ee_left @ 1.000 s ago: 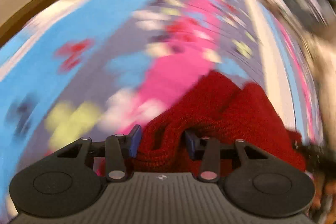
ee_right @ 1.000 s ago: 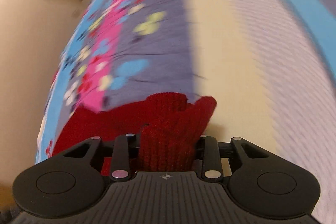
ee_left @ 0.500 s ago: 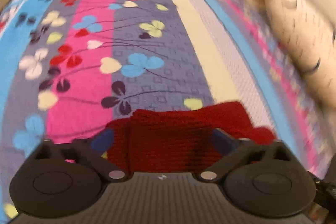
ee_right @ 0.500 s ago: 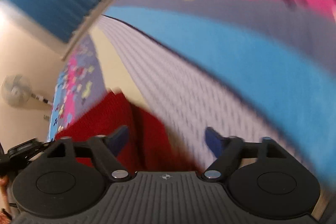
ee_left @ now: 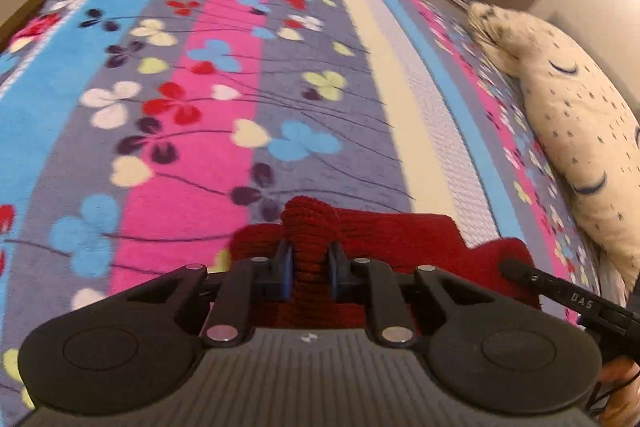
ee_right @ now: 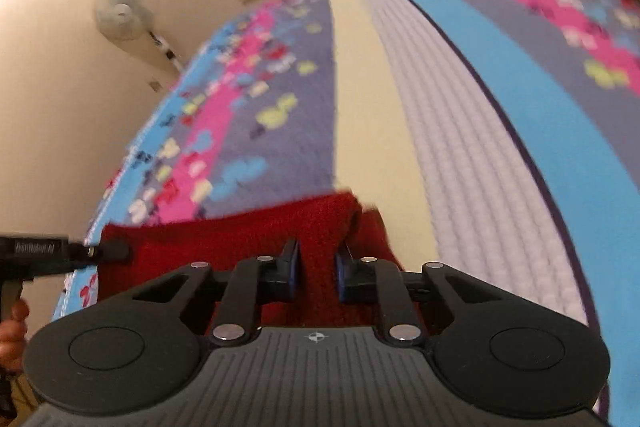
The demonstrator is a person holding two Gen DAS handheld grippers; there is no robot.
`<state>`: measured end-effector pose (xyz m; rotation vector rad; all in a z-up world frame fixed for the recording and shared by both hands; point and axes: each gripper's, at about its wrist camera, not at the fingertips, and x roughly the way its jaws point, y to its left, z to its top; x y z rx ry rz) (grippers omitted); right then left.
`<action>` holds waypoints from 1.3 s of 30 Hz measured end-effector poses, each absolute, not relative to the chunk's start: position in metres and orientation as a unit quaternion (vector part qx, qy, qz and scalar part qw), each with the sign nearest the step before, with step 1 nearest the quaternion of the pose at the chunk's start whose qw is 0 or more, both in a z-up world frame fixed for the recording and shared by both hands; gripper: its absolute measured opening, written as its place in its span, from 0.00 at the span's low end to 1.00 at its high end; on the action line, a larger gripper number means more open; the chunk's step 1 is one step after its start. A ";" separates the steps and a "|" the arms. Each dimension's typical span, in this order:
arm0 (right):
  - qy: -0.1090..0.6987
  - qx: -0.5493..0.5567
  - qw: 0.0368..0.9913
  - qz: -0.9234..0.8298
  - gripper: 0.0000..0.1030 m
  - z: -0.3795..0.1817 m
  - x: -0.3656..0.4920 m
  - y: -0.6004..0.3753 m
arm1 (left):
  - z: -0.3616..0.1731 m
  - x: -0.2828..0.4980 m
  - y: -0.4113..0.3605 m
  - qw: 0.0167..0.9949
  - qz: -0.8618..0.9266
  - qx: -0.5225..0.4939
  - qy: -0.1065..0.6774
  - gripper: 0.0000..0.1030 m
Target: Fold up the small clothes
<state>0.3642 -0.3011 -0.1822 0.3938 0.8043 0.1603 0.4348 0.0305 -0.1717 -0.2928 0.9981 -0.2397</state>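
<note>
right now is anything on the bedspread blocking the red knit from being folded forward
Nothing visible does. The left gripper and right gripper have just closed on the red knit; the bedspread ahead is bare.

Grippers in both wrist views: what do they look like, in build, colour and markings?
Both match. The left gripper and right gripper each have a grey ribbed base with a small white emblem, two round black discs at the sides, black linkage arms with silver pivot pins, and blue pads on the black fingers. Seen side-on in the other view, each body is black with pale lettering.
</note>
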 end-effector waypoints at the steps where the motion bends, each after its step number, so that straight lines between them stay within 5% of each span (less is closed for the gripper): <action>1: 0.400 0.192 0.893 0.068 0.18 -0.189 0.372 -0.302 | -0.180 0.443 0.033 0.855 -0.104 -0.140 0.488 0.19; 4: 0.429 0.178 0.884 0.044 0.31 -0.221 0.382 -0.303 | -0.208 0.464 0.030 0.838 -0.086 -0.134 0.521 0.34; 6: 0.417 0.170 0.893 0.025 0.58 -0.221 0.377 -0.303 | -0.212 0.466 0.029 0.838 -0.065 -0.136 0.524 0.68; 8: 0.422 0.172 0.890 0.007 0.67 -0.214 0.371 -0.313 | -0.208 0.457 0.037 0.848 -0.033 -0.135 0.511 0.95; 9: 0.424 0.171 0.889 -0.012 0.71 -0.208 0.366 -0.318 | -0.204 0.451 0.042 0.852 -0.022 -0.137 0.504 1.00; 28: 0.399 0.039 0.916 0.022 0.88 -0.114 0.108 -0.236 | -0.136 0.179 -0.002 0.848 -0.026 -0.035 0.528 1.00; 39: 0.361 0.019 0.932 0.009 0.89 -0.078 0.029 -0.223 | -0.093 0.099 -0.028 0.877 -0.023 0.024 0.478 1.00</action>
